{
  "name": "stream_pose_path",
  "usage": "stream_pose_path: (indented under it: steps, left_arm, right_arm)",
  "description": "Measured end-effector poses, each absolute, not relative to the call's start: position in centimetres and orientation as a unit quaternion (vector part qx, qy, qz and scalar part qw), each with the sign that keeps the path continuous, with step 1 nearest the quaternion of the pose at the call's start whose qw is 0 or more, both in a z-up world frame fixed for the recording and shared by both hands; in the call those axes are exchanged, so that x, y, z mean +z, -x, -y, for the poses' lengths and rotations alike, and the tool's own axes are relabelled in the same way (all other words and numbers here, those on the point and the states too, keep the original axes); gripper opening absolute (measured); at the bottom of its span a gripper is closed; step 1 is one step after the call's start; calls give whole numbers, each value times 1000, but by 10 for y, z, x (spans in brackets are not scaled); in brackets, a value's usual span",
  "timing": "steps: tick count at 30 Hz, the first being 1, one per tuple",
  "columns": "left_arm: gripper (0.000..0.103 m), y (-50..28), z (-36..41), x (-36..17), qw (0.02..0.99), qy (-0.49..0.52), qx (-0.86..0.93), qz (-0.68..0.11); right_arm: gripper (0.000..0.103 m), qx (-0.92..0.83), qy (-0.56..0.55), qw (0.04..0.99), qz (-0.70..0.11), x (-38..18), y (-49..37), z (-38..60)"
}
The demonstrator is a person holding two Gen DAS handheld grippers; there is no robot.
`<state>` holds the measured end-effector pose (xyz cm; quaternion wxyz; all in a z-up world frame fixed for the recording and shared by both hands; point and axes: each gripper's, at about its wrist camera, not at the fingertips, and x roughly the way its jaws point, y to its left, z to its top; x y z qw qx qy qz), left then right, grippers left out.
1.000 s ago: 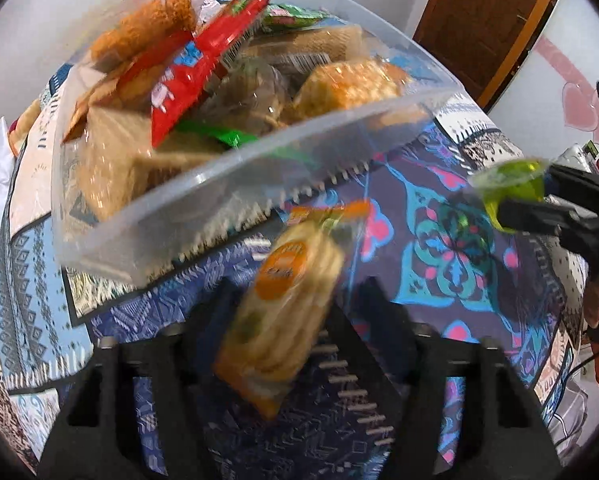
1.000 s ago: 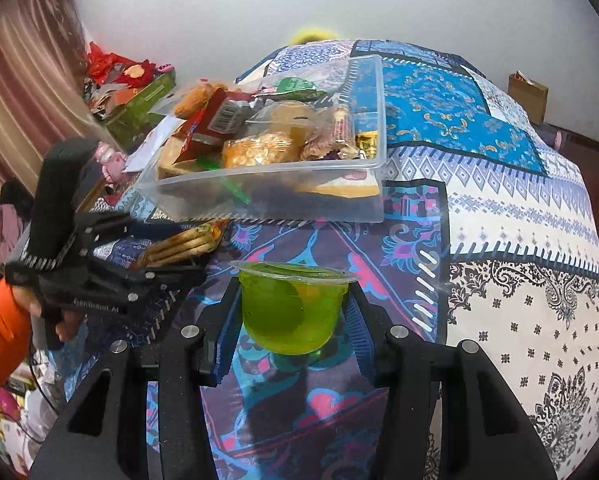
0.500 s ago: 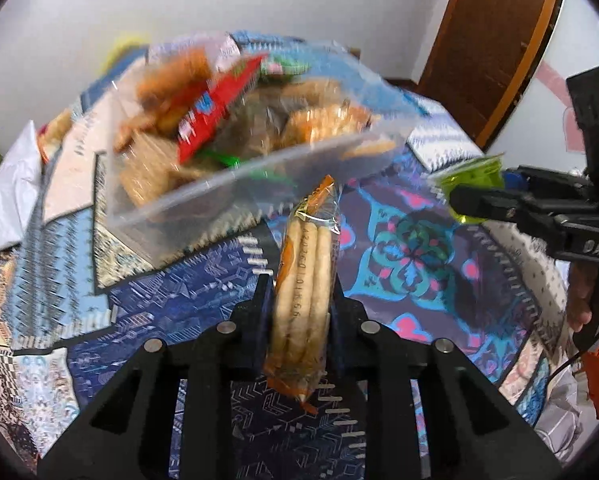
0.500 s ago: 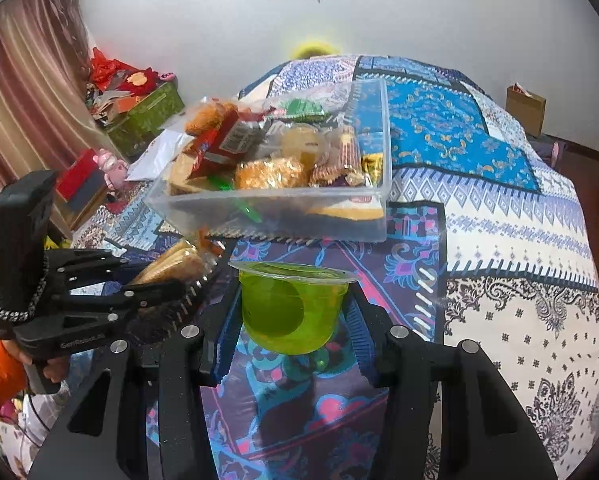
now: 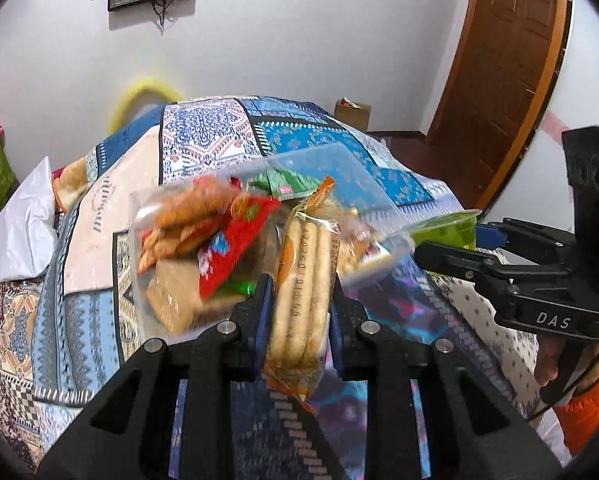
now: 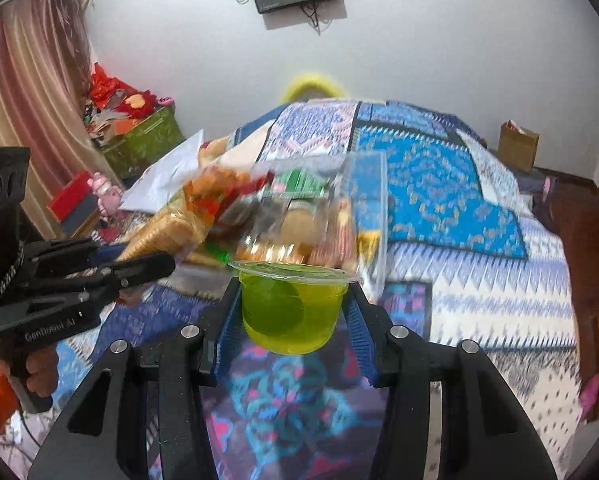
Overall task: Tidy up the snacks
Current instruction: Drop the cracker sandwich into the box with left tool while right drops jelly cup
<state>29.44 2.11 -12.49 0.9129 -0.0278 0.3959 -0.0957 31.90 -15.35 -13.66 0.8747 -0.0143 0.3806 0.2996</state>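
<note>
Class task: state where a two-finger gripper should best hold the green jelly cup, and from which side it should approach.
Grip the green jelly cup across its tapered side wall just under the flared rim, approaching level from the side. The rim stops slipping, and the foil top stays upright.

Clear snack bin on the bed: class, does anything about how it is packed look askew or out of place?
Yes. The clear bin is overfilled: a red packet and a biscuit bag stick up above its rim, tilted rather than flat. Motion blur hides finer detail.
</note>
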Motion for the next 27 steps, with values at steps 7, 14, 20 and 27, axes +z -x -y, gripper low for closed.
stream_pose_path:
  steps: [7,14,20,27]
  left_arm:
    - [25,-332,-21,-134,911,42,-94,-399]
    - [23,-358,-18,-150,908,39,-90,-407]
    - [23,-365,-18,-161,906,28,-85,-414]
    - [26,-359,-26,-166,896,66,-103,-426]
  right_arm:
    - [45,279,6,884,-376,-135,-365,145]
    - [45,266,3,880,-394,-153,-400,131]
    - [45,257,37,881,-396,-168,-406,114]
    - [47,244,77,885,-390,-165,-398,110]
